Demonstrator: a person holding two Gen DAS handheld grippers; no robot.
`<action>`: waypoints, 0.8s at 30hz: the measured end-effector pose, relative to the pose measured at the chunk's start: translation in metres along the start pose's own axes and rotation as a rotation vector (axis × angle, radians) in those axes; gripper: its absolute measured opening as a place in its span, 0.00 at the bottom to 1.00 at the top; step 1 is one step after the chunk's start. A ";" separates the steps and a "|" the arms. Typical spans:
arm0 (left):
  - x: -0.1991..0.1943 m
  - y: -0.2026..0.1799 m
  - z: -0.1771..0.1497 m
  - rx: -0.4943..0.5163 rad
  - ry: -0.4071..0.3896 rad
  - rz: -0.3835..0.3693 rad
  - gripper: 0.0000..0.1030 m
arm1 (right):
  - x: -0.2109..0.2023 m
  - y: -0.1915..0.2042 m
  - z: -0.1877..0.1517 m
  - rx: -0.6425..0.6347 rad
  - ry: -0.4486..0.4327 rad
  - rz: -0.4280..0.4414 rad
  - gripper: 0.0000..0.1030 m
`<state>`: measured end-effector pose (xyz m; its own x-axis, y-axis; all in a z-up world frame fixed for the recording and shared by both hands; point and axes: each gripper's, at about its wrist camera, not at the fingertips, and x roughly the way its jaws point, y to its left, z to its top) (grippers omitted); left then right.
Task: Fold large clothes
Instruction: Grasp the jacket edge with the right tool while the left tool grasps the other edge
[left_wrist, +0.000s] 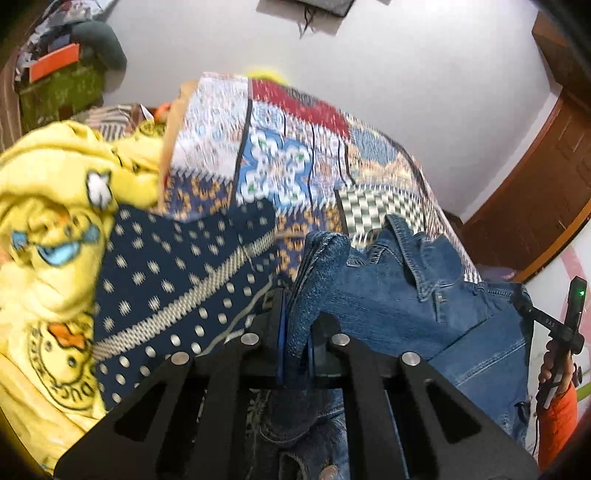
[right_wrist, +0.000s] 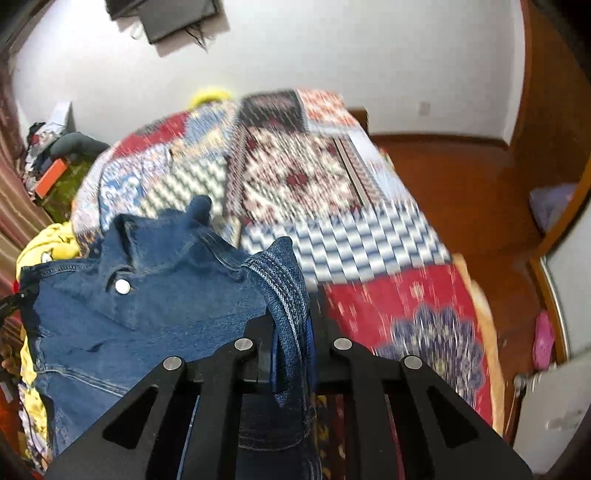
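Both sets of tongs are up off the bed with a denim jacket strung between them. The left tongs are clamped on a thick folded edge of the denim, the cloth pinched tight between the two black fingers and bunching up above them. Over on the other side the right tongs are closed on another edge of the same jacket, a ribbed seam of blue poking up from between the pads. From the right wrist camera the jacket's collar stands up at the top, and a silver snap button faces out just below it. The jacket hangs over the near end of the bed, which is covered in a patchwork quilt of red, white and blue panels, blurred in both views. To the left lies a navy cloth with pale dots, and beside that a heaped yellow blanket printed with cartoon ducks. Behind the bed there's a white wall, and off to the right a wooden floor.
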<state>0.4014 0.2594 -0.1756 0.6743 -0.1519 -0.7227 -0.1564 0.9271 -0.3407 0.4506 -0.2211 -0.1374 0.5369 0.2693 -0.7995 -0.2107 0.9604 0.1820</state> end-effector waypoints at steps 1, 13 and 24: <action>0.000 -0.001 0.004 0.010 -0.003 0.016 0.07 | 0.000 0.004 0.006 -0.010 -0.014 -0.002 0.10; 0.087 0.041 -0.015 -0.038 0.168 0.175 0.17 | 0.075 0.000 -0.003 -0.050 0.080 -0.051 0.11; 0.063 0.012 -0.028 0.147 0.176 0.273 0.24 | 0.059 -0.004 -0.014 -0.035 0.094 -0.064 0.27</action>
<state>0.4217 0.2512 -0.2417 0.4849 0.0629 -0.8723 -0.1996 0.9790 -0.0403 0.4719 -0.2099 -0.1932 0.4716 0.1978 -0.8594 -0.2075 0.9720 0.1099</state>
